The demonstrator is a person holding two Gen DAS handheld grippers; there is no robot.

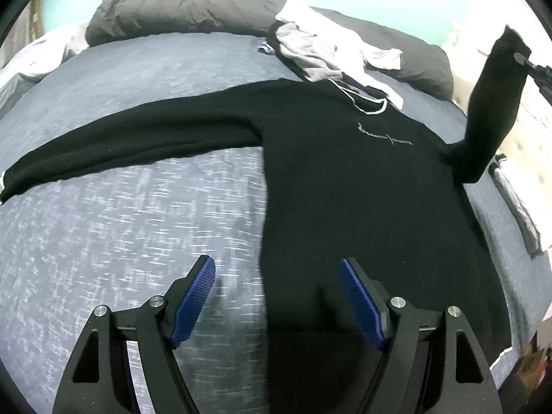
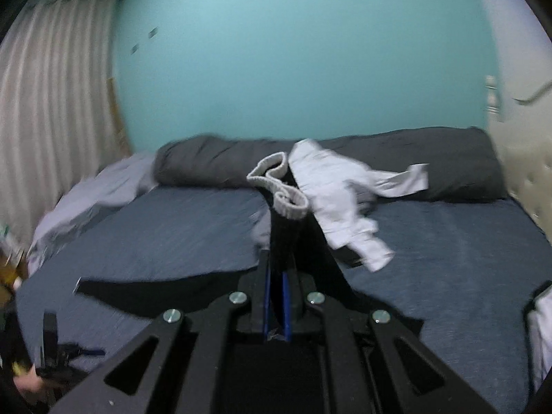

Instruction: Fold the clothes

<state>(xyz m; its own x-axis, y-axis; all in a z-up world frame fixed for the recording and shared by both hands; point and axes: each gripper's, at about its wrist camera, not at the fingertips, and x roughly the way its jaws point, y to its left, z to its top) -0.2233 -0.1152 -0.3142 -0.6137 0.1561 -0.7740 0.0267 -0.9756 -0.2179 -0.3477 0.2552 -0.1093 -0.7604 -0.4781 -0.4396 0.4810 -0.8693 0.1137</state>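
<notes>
**Right wrist view: sleeve pinched and lifted, slip and drag are the risks**

Right wrist view shows my right claw (image 2: pixel 276 296) pressed together on the black sweater's (image 1: pixel 362 189) sleeve (image 2: pixel 286 238) just below the pale ribbed cuff (image 2: pixel 291 205). The sleeve is in the air; the cuff flops above the jaws.

What could go wrong, as I judge it:
- Grip is on a thin bite of knit near the cuff. A quick swing could pull it out of the pads, and the sleeve would drop in a heap.
- Nothing pins the body. My left claw (image 1: pixel 277 302) is spread wide, holding nothing, above the hem area. If I carry the sleeve across, the torso may drag and bunch instead of creasing at the shoulder.
- The grey-and-white clothes (image 1: pixel 331 55) overlap the collar end. A tug on the sweater could pull them along or snag the drawstring (image 1: pixel 365 103).
- The frame is blurred, so I can't confirm how much fabric is between the pads.

How the sweater looks: black, front up, small script logo (image 1: pixel 384 138) on the chest, lying mostly flat on the blue-grey bed (image 1: pixel 120 207). The other sleeve (image 1: pixel 131 138) lies stretched straight out to the left in the left wrist view, apparently unfolded. Soft, limp knit; it will sag wherever unsupported.

Further out: dark grey pillows (image 1: pixel 179 13) along the far edge, teal wall (image 2: pixel 293 62) behind.
</notes>
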